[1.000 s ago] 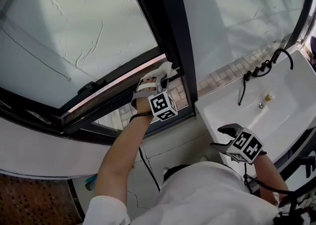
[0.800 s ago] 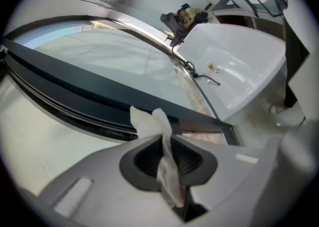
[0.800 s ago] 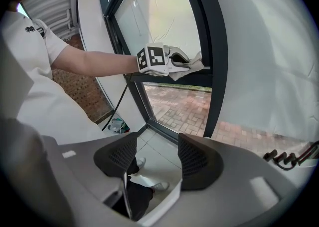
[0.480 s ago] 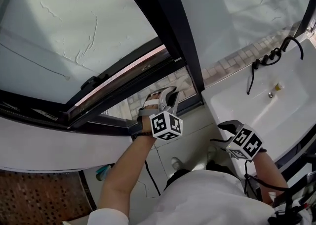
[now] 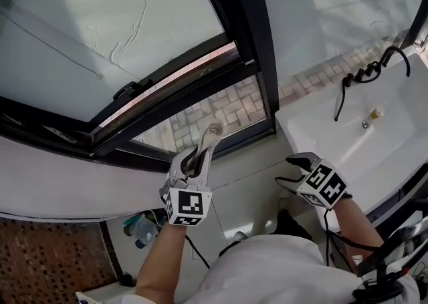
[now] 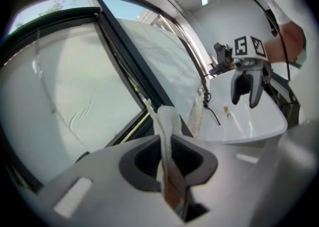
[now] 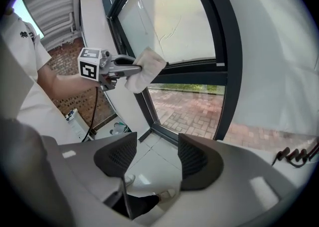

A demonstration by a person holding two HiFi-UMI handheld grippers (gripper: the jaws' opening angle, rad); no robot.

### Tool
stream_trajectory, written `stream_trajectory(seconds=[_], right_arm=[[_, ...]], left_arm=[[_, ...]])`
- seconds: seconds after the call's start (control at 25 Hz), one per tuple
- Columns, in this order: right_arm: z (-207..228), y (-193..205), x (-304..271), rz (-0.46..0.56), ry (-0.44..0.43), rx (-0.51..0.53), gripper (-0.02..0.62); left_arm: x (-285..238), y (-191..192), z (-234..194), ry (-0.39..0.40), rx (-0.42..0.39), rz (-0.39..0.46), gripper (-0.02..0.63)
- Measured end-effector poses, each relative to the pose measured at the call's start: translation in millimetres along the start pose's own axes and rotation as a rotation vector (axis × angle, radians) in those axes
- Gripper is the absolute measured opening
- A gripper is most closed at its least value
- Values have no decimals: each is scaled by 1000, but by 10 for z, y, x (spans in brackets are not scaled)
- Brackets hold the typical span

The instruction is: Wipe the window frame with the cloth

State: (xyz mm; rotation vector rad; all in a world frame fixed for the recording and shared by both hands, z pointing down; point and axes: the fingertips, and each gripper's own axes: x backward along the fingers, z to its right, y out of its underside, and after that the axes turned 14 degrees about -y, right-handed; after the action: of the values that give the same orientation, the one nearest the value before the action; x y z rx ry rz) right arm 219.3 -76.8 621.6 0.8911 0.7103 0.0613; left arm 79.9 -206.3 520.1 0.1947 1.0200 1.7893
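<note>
My left gripper (image 5: 206,141) is shut on a white cloth (image 5: 212,131), held in the air below and in front of the dark window frame (image 5: 190,92), not touching it. In the left gripper view the cloth (image 6: 166,126) sticks up between the closed jaws of that gripper (image 6: 169,158), with the frame (image 6: 130,66) beyond. The right gripper view shows the cloth (image 7: 146,68) bunched at the left gripper's tip (image 7: 130,69), in front of the frame (image 7: 227,46). My right gripper (image 5: 291,170) hangs open and empty at the sink's near corner; its pads (image 7: 118,156) have only floor between them.
A white sink (image 5: 361,142) with a black tap (image 5: 354,82) stands at the right. Below the window runs a white sill wall (image 5: 60,189). Bottles (image 5: 142,228) stand on the tiled floor at lower left. A brick pavement (image 5: 221,112) shows through the open window.
My left gripper has come down and back from the frame's lower corner with the cloth, now well clear of the frame. The right gripper has barely shifted.
</note>
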Motion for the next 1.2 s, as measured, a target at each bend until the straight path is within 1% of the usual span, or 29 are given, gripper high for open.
stream_trajectory(seconds=[0.08,0.16,0.28,0.4,0.48,0.56,0.64,0.8,0.92,1.08,1.2], right_arm=[[-162,-117,-38,16,20,18,262],[-353,-234,-61,30,43,31,262],[-700,-393,-160,62,92,34,262],[-1090,-549,-307,111,157,26,262],[-1404,-584,-396,136,198,26,262],[-1702,-583,-490,157,230,32,262],[-1941,-596,-579,174,244,36,262],[-2342,-602,-654,175,247,45,262],[-2478,-663,-634,176,250,76,262],[-2625,-784,-517,208,236,113,264],[-2726,-794,-337,224,226,141,264]], left_arm=[[327,53,-210,-32,53,7,72],[700,55,-400,-63,94,37,72],[1304,182,-709,-99,126,97,72],[1841,597,-1013,-119,153,108,72],[2199,851,-1104,-101,186,109,72],[2517,1113,-1155,-102,206,111,72],[2742,1309,-1191,-122,210,116,72],[3072,1587,-1203,-156,141,120,72],[3222,1601,-1213,-158,179,121,72],[3371,1574,-1171,-195,201,125,72],[3436,1303,-1025,-174,279,118,72]])
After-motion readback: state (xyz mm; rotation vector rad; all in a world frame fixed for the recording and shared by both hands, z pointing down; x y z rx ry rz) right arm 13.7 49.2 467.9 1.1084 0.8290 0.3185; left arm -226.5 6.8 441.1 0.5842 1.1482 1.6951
